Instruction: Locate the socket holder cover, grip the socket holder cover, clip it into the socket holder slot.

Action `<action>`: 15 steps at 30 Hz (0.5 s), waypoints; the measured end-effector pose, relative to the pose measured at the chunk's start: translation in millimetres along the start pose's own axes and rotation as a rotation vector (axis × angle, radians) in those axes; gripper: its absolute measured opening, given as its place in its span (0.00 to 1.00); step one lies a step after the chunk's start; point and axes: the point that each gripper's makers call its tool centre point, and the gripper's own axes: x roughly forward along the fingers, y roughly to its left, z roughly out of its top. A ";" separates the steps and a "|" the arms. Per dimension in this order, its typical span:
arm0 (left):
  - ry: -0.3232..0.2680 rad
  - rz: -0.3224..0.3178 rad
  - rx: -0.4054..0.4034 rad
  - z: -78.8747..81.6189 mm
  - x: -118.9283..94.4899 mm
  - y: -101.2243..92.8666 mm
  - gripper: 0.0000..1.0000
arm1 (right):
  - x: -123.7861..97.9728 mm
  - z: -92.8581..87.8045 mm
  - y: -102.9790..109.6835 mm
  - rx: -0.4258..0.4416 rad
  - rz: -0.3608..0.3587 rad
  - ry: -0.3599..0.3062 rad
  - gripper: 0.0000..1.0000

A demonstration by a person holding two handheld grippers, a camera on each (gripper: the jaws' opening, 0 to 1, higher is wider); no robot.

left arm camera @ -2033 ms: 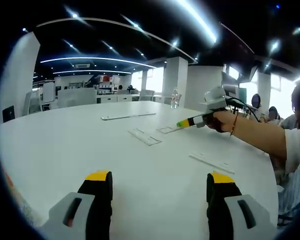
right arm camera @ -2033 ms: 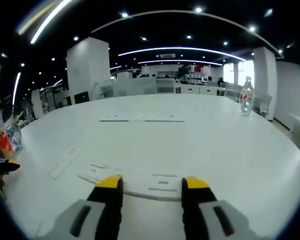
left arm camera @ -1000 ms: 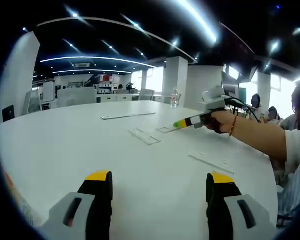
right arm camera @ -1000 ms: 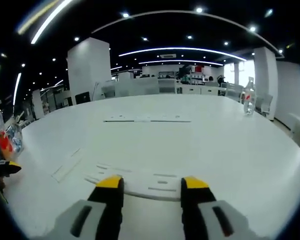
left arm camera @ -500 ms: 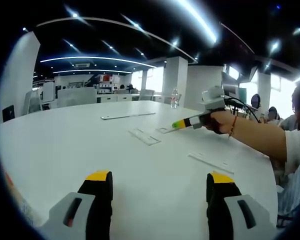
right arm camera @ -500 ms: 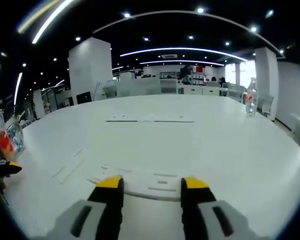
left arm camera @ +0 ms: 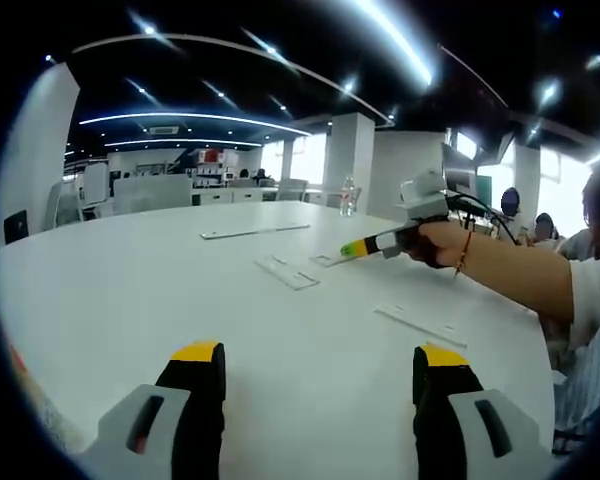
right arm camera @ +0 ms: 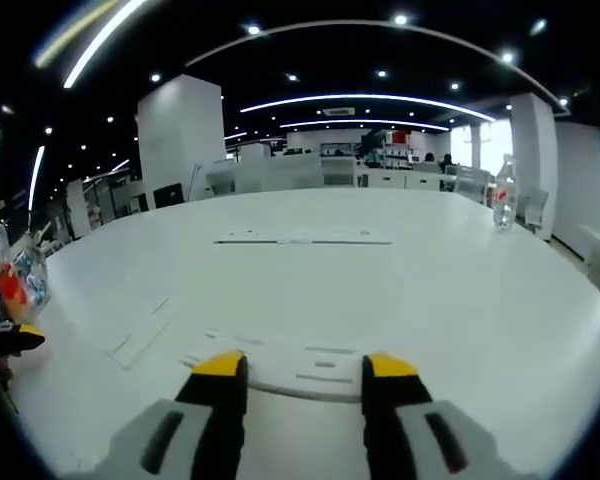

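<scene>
Left gripper view looks across a broad white desk (left arm camera: 130, 290), with the left tool (left arm camera: 319, 366) low over the near edge, its yellow-tipped jaws wide apart and holding nothing. Farther off, a person's hand (left arm camera: 435, 242) carries the right tool (left arm camera: 355, 247) down near a flat white piece. A long white strip (left arm camera: 256, 231) lies beyond, and a shorter strip (left arm camera: 421, 326) lies nearer, well apart from it.

Right gripper view has the right tool (right arm camera: 304, 366) with jaws apart, a flat white socket holder cover (right arm camera: 292, 362) lying on the desk just beyond the tips; whether they touch it I cannot tell. A water bottle (right arm camera: 504, 195) stands far right.
</scene>
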 end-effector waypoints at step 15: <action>0.003 -0.001 0.001 0.0 1.3 0.3 0.76 | 1.2 0.9 9.3 -0.002 -0.001 0.005 0.47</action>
